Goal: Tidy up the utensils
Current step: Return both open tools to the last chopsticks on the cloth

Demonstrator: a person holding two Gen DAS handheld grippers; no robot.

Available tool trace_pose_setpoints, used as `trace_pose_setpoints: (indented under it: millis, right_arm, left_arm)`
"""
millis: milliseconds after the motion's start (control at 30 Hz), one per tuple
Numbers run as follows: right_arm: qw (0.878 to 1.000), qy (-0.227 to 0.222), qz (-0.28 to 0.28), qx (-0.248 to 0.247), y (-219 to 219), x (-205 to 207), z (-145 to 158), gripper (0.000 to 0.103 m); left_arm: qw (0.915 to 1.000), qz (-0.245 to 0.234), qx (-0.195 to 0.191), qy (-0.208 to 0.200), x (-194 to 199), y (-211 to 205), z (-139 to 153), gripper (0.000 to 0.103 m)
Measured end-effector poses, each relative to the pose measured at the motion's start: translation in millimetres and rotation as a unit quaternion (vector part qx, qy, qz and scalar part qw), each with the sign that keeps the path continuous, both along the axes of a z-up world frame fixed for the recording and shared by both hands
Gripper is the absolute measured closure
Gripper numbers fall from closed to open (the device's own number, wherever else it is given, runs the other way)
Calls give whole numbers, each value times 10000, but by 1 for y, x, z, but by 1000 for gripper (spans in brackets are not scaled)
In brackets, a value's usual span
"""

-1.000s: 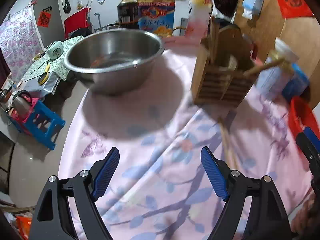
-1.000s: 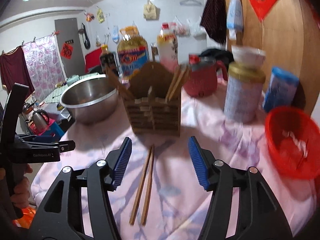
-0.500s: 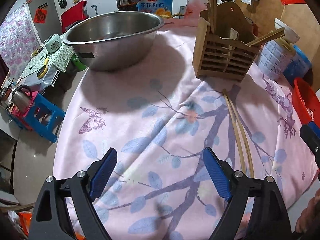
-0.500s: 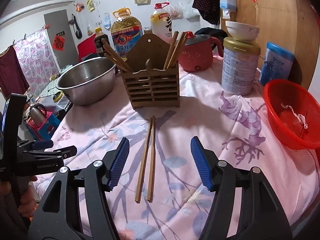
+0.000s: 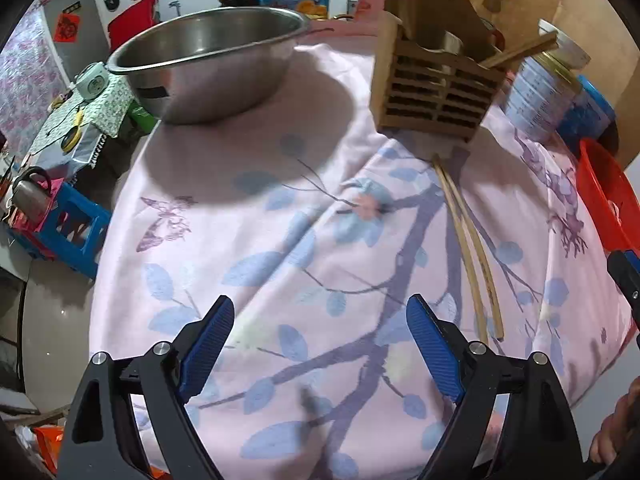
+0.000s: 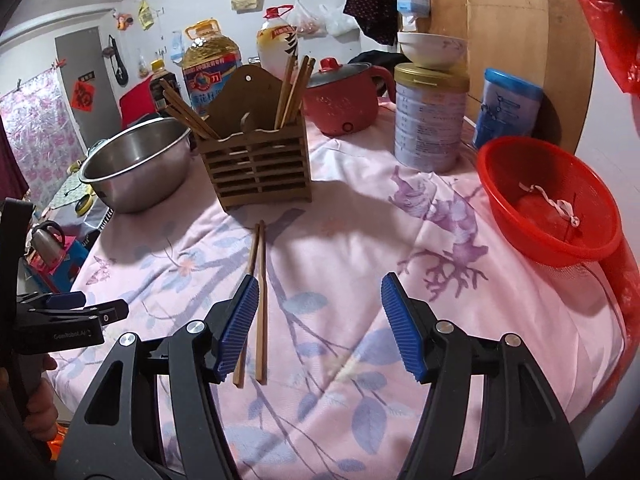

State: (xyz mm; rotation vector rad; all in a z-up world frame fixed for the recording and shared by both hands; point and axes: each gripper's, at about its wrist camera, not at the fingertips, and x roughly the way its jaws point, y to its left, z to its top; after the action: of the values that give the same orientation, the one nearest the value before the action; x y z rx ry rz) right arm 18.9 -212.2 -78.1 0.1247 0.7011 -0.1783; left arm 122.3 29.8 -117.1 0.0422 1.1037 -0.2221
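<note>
Two wooden chopsticks (image 6: pixel 259 288) lie side by side on the pink flowered cloth, their far ends near the slatted wooden utensil holder (image 6: pixel 260 168). That holder has several chopsticks standing in it. My right gripper (image 6: pixel 316 324) hovers open just above the cloth; its left pad overlaps the near part of the pair. In the left wrist view the chopsticks (image 5: pixel 468 248) lie to the right of my left gripper (image 5: pixel 320 344), which is open over bare cloth with nothing between its pads. The holder (image 5: pixel 436 92) stands beyond them.
A steel bowl (image 5: pixel 208 64) sits at the table's far left. A red basket (image 6: pixel 548 204), a tin can (image 6: pixel 430 120) with a white bowl on top, a blue tub (image 6: pixel 508 108), a red pot (image 6: pixel 344 100) and oil bottles stand around the holder. The floor drops off to the left.
Both grippers have sunk toward the cloth. The chopsticks, once centred between the right gripper's pads, now lie under its left pad. The left gripper's view has tipped down.
</note>
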Motion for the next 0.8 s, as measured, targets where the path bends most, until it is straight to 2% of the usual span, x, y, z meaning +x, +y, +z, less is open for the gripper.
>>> trace_pose_setpoints:
  millis: [500, 567, 800]
  right_arm:
    - [9987, 143, -491, 35, -32, -26, -9, 40]
    - [9985, 167, -524, 15, -36, -28, -10, 36]
    - [9983, 351, -420, -187, -46, -30, -14, 36]
  left_arm:
    - [9959, -892, -9, 154, -10, -58, -16, 17]
    - [9949, -985, -14, 209, -12, -66, -19, 17]
    - [9938, -999, -86, 476, -15, -84, -37, 17]
